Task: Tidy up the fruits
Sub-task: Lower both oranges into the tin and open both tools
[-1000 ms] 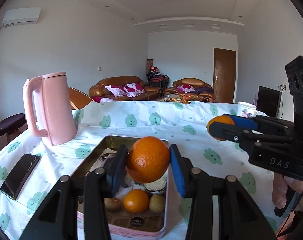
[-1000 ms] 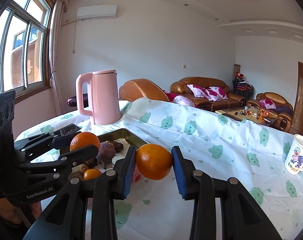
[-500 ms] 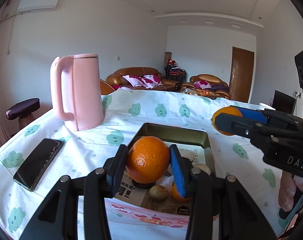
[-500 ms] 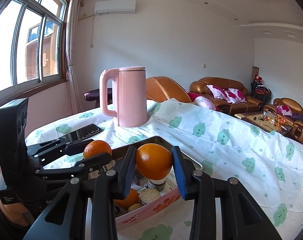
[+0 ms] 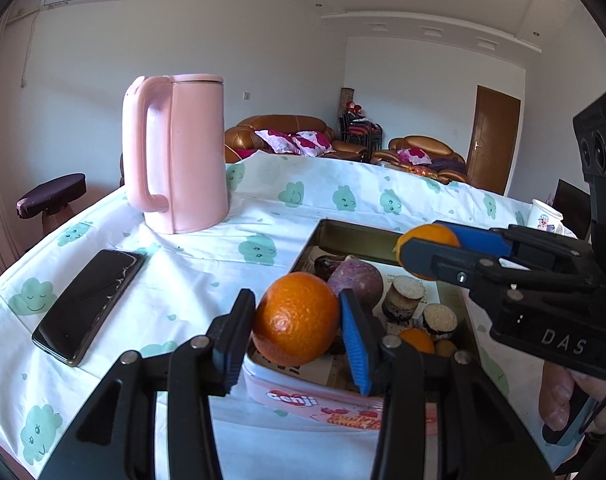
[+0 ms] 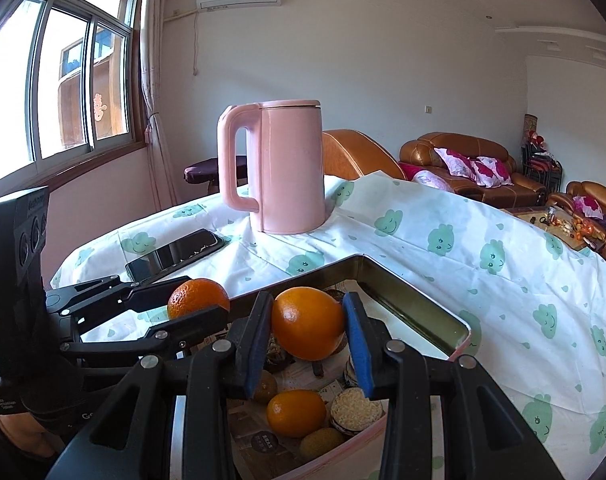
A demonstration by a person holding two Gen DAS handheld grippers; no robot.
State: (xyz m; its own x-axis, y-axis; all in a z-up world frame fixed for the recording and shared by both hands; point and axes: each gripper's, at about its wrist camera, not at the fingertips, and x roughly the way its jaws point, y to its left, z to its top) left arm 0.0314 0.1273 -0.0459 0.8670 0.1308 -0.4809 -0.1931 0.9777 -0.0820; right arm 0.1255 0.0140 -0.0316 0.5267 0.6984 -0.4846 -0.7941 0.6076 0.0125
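Observation:
My left gripper (image 5: 297,338) is shut on a dimpled orange (image 5: 297,318), held over the near left corner of a pink tin box (image 5: 323,398). My right gripper (image 6: 307,338) is shut on a smooth orange (image 6: 308,322), held above the tin's (image 6: 459,326) middle. Each gripper shows in the other's view: the right one (image 5: 427,250) with its orange (image 5: 425,236), the left one (image 6: 191,300) with its orange (image 6: 197,292). The tin holds a small orange (image 6: 295,412), a purple fruit (image 5: 357,282), brownish fruits and round cakes.
A tall pink kettle (image 5: 179,152) stands behind the tin to the left. A black phone (image 5: 89,304) lies on the clouded tablecloth left of the tin. A white mug (image 5: 545,214) stands at the far right. The table edge drops off at the left.
Both grippers have swung left and lower with their oranges. The tin has drawn nearer and now lies under both oranges. The kettle and phone look closer.

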